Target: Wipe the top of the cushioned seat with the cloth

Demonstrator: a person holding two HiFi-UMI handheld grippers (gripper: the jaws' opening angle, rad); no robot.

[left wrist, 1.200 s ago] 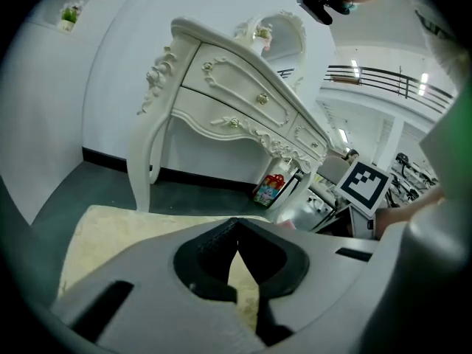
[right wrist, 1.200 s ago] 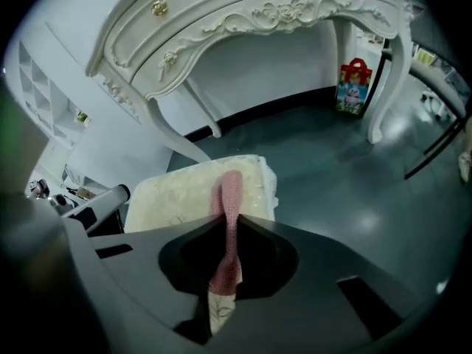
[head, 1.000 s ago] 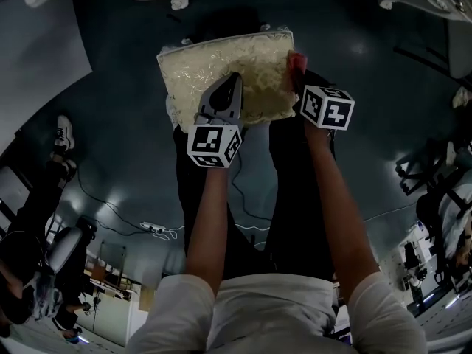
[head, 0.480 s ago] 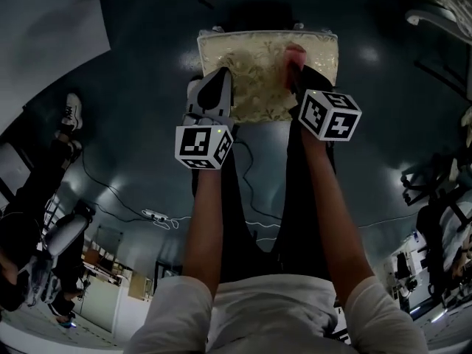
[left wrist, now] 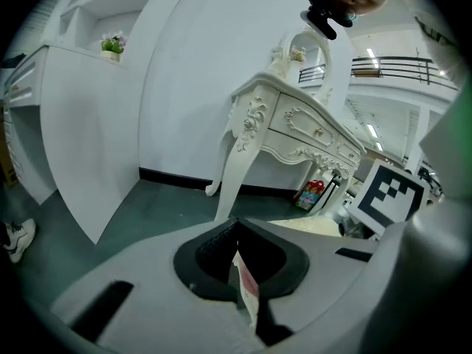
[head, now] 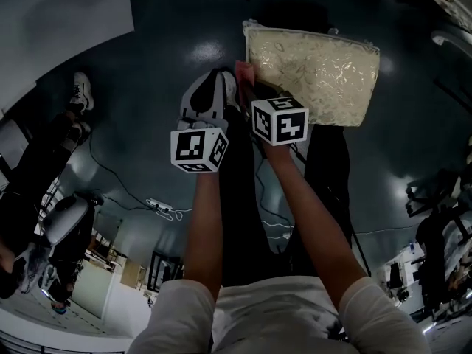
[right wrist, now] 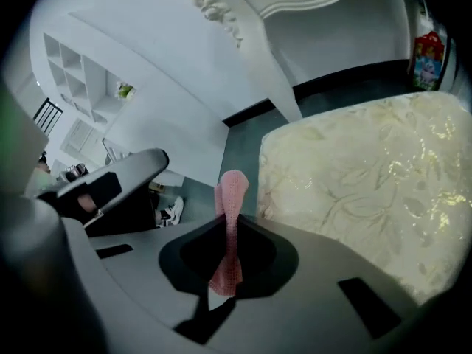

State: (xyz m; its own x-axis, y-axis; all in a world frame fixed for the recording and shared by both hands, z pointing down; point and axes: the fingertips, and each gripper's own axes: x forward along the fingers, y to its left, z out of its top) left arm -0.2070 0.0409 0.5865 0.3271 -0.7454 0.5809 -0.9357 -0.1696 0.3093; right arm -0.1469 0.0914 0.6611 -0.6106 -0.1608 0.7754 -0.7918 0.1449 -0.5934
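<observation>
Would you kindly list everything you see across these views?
cushioned seat: one, cream, patterned, ahead right.
cloth: one, pink, in right jaws, beside the seat's left edge.
dressing table: one, white, carved, by the wall.
package: one, colourful, beneath that table.
plant: one, green, on white shelf.
power strip: one, white, on dark floor.
bystander: one, dark clothes, left edge.
left hand-held gripper: one, grey, jaws together, left of the seat.
right hand-held gripper: one, grey, shut on cloth.
forearms: two, bare, lower centre.
</observation>
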